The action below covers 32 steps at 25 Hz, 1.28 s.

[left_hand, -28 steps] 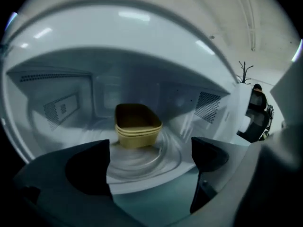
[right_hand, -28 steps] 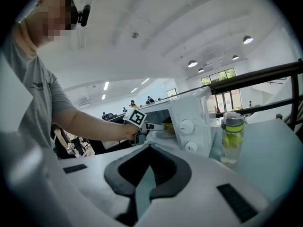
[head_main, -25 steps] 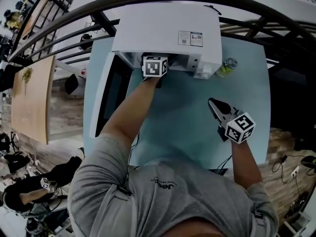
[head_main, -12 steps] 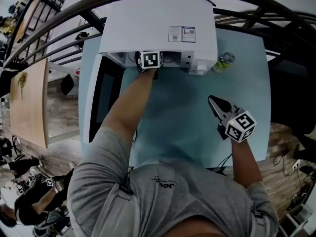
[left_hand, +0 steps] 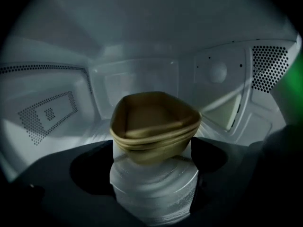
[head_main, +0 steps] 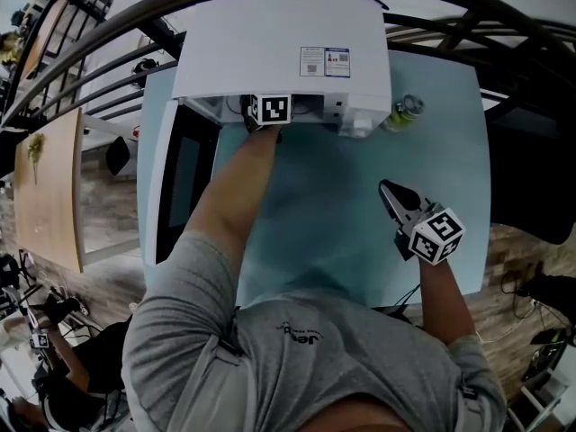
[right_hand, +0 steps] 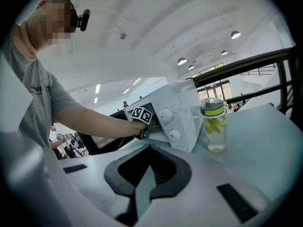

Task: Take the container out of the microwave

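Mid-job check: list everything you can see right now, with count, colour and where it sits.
microwave: one, white, at the back of the table, door open to the left.
container: one, tan, a white ribbed part under it, inside the microwave.
bottle: one, clear with a green lid, on the table right of the microwave.
table: one, pale blue.
wooden table: one, light brown, far left.
left gripper: inside the microwave, jaws either side of the container; grip unclear.
right gripper: jaws together, empty, above the table's right side.
person's left arm: bare below a grey sleeve, stretched toward the microwave.
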Each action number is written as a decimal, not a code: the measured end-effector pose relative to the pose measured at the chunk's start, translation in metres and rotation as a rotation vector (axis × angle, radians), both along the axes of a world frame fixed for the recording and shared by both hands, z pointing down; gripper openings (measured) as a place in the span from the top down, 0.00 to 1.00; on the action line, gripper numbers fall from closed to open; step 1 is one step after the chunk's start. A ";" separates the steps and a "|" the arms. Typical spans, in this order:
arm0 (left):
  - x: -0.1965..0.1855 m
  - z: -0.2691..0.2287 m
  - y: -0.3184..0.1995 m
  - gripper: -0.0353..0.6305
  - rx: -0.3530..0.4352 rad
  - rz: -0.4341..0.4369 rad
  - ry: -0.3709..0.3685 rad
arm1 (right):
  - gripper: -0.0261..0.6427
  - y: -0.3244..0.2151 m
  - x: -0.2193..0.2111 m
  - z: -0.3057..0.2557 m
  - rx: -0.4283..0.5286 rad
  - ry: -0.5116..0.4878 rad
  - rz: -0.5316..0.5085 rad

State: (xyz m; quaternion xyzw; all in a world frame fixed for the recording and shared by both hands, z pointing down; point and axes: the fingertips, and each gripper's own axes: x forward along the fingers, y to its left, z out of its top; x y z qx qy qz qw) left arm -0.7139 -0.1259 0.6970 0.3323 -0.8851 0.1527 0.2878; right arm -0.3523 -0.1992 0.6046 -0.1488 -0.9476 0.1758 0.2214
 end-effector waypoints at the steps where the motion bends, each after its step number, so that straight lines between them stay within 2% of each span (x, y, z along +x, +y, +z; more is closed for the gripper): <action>1: 0.001 0.000 0.000 0.15 -0.004 0.005 -0.001 | 0.93 0.000 0.001 0.001 -0.003 0.001 0.002; 3: 0.002 -0.002 0.002 0.26 -0.012 0.015 0.002 | 0.93 0.002 0.003 0.002 -0.008 0.004 0.004; 15: 0.022 -0.022 0.019 0.33 0.054 0.071 0.015 | 0.93 0.021 0.014 -0.004 -0.008 0.016 -0.011; 19: 0.032 -0.028 0.031 0.38 0.065 0.081 -0.009 | 0.93 0.028 0.018 -0.008 0.000 0.016 -0.021; 21: 0.035 -0.034 0.041 0.67 0.074 0.057 -0.027 | 0.93 0.031 0.020 -0.010 0.005 0.016 -0.026; 22: 0.037 -0.034 0.045 0.71 0.075 0.045 -0.026 | 0.93 0.032 0.020 -0.011 0.006 0.015 -0.027; 25: 0.042 -0.028 0.059 0.75 0.049 0.025 -0.013 | 0.93 0.037 0.023 -0.014 0.009 0.014 -0.029; 26: 0.043 -0.027 0.065 0.81 0.037 0.016 -0.019 | 0.93 0.039 0.024 -0.015 0.010 0.015 -0.030; 27: 0.044 -0.028 0.069 0.92 0.027 0.009 -0.028 | 0.93 0.040 0.025 -0.015 0.012 0.016 -0.032; 32: 0.053 -0.038 0.070 0.92 -0.005 0.071 -0.077 | 0.93 0.046 0.030 -0.016 0.019 0.022 -0.034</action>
